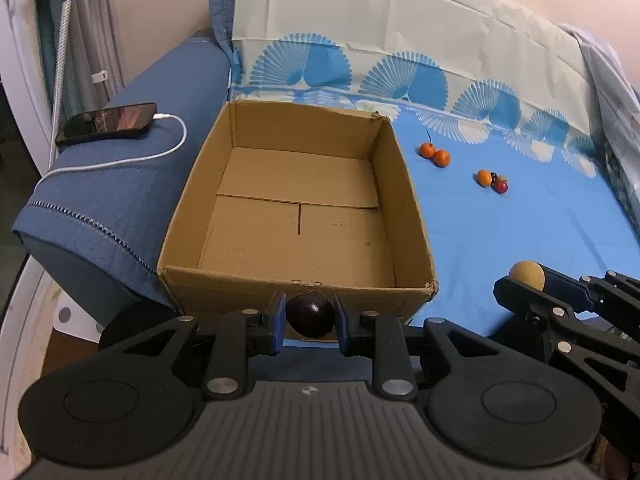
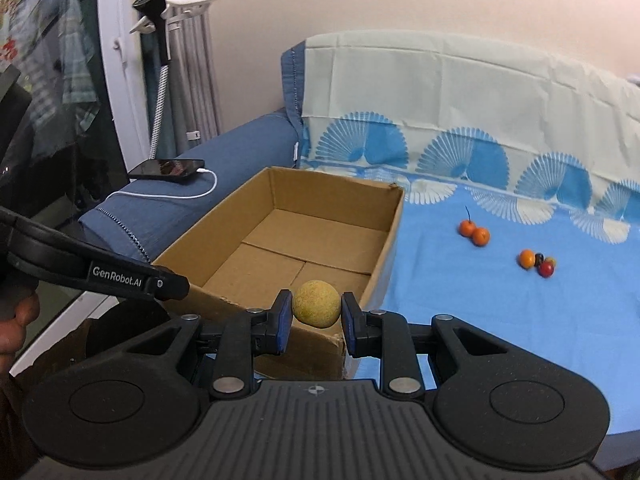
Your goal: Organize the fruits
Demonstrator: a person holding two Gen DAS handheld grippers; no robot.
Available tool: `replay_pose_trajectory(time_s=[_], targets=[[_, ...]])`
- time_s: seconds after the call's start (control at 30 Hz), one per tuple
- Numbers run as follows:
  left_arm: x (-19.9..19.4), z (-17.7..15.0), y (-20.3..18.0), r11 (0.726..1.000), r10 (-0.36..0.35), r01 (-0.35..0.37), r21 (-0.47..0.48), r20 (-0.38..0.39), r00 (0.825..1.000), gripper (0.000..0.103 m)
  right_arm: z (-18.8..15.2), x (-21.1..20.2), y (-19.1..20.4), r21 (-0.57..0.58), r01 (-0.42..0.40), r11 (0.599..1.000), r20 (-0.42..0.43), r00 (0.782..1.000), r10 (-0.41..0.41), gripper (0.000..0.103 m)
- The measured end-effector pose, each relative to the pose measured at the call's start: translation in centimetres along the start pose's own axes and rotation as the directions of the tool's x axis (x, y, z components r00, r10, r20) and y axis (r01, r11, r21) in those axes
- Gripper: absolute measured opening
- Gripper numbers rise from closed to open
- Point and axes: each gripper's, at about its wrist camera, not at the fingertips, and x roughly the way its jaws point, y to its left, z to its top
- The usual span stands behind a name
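While gripping fruit | left gripper reads "GenRobot.AI" | cardboard box unmarked

Brown cardboard box — dark purple fruit, yellow fruit, orange fruits — blue fan-patterned sheet.

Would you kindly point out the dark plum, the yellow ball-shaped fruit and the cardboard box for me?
dark plum point(image 1: 311, 315), left wrist view, on its glossy front face.
yellow ball-shaped fruit point(image 2: 316, 304), right wrist view, on its middle.
cardboard box point(image 1: 296, 290), left wrist view, on its near wall's rim.
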Motion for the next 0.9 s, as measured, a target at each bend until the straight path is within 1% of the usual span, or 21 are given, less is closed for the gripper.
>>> replay_pose_trajectory(time_s=[0.17,0.4,0.9], targets=[[-0.6,-0.3,0.6,1.0,-0.003,0.003,-0.012,0.016,1.0,0.028,0.1,0.1,0.6,-0.006,0.008,1.0,-0.012,1.0,-0.008,0.027],[-1.0,-0.4,0.9,1.0,-0.009,0.01,-0.017,0.034,0.999,0.028,0.3,0.0,1.5,-0.036,0.008,0.999,-0.004,1.0,-0.008,0.027],[0.1,-0.1,1.2,1.0,-0.008,0.008,-0.029,0.009,1.0,0.028,0.3,1.1,1.4,-0.033,-0.005,0.999,-0.037,0.999,0.004,0.027]])
